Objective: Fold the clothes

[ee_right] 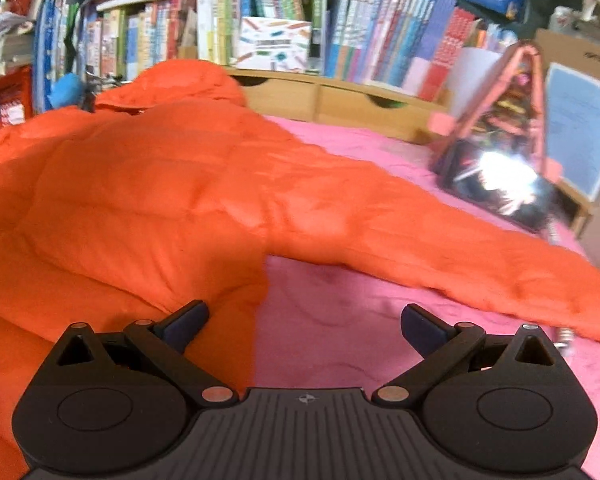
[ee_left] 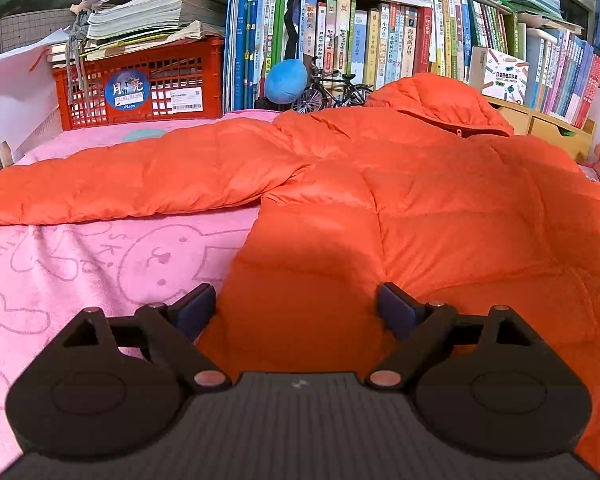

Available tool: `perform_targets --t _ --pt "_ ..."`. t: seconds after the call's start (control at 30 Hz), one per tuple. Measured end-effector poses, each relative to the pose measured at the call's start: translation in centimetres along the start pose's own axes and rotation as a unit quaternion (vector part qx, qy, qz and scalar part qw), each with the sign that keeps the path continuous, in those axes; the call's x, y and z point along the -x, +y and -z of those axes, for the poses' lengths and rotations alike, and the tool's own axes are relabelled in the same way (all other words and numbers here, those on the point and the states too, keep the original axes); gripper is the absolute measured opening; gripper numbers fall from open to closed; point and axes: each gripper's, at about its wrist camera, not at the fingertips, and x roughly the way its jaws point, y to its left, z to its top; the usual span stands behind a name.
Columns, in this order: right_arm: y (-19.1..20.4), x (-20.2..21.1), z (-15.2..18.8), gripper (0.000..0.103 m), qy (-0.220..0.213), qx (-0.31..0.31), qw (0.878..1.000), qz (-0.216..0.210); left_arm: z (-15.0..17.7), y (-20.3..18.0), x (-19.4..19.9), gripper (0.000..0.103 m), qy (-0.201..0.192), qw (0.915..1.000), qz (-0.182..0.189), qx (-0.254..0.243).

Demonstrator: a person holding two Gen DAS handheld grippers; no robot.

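An orange puffer jacket [ee_left: 400, 200] lies spread flat on a pink blanket [ee_left: 80, 272], hood toward the bookshelf. One sleeve [ee_left: 132, 172] stretches out to the left in the left wrist view. The other sleeve [ee_right: 440, 240] runs out to the right in the right wrist view. My left gripper [ee_left: 296, 304] is open, hovering over the jacket's lower left hem with nothing between its fingers. My right gripper [ee_right: 304, 320] is open too, straddling the jacket's [ee_right: 140, 200] lower right edge where orange meets the pink blanket [ee_right: 360, 312].
A red crate [ee_left: 140, 84] stacked with papers stands at the back left. Behind the hood are a blue plush [ee_left: 286, 80], a toy bicycle [ee_left: 332, 90] and a bookshelf [ee_left: 380, 40]. Wooden drawers [ee_right: 340, 100] and a pink triangular holder [ee_right: 500, 152] sit at the right.
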Motion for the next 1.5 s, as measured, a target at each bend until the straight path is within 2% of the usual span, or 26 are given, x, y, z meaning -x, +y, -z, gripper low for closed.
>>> perform_targets --t 0.2,0.33,0.47,0.57,0.77,0.83,0.93,1.1,1.17,1.27,1.37,1.47,1.5 --pt "-1.3 0.5 0.5 0.103 0.003 -0.003 1.000 0.027 0.5 0.8 0.7 0.090 -0.006 0.9999 -0.004 0.013" --pt "0.0 1.3 -0.5 0.103 -0.009 0.016 0.999 0.043 -0.8 0.9 1.0 0.089 0.012 0.9994 0.010 0.030" --pt "2.1 2.1 -3.1 0.103 -0.044 0.015 0.999 0.002 -3.3 -0.3 0.9 0.089 0.001 0.9986 0.041 0.032" --pt "4.6 1.9 -5.0 0.103 -0.066 0.013 0.997 -0.048 -4.7 -2.1 -0.1 0.089 -0.010 0.9981 0.058 0.018" --pt "9.4 -1.6 -6.8 0.103 -0.043 0.008 0.992 -0.121 -5.7 -4.7 -3.9 0.089 0.003 0.9981 0.060 -0.015" --pt "10.3 -3.0 -7.2 0.103 -0.035 0.002 0.989 -0.142 -6.3 -5.2 -5.1 0.089 0.004 0.9981 0.057 -0.022" --pt "11.2 -5.3 -9.0 0.103 -0.028 -0.013 0.988 -0.153 -7.8 -5.8 -7.1 0.089 -0.013 0.9985 0.045 -0.029" --pt "12.6 -9.0 -11.9 0.103 -0.015 -0.037 0.985 -0.170 -9.1 -6.8 -11.3 0.091 -0.016 0.9984 -0.005 -0.055" --pt "13.8 -10.2 -12.5 0.103 -0.012 0.009 0.989 -0.146 -9.1 -6.9 -12.7 0.098 0.007 0.9976 -0.022 -0.066" --pt "15.0 -11.5 -11.6 0.103 -0.023 0.103 0.986 -0.129 -9.0 -6.4 -13.0 0.098 0.018 0.9971 -0.029 -0.068" --pt "14.4 -11.5 -11.2 0.102 -0.037 0.131 0.984 -0.112 -9.2 -5.6 -13.0 0.098 0.020 0.9971 -0.042 -0.060" --pt "12.3 -11.8 -10.0 0.102 -0.065 0.161 0.985 -0.011 -9.3 -4.8 -13.0 0.098 0.022 0.9975 -0.042 -0.052" --pt "10.5 -11.9 -9.7 0.102 -0.059 0.149 0.987 0.001 -9.3 -4.7 -13.0 0.098 0.022 0.9976 -0.042 -0.051"
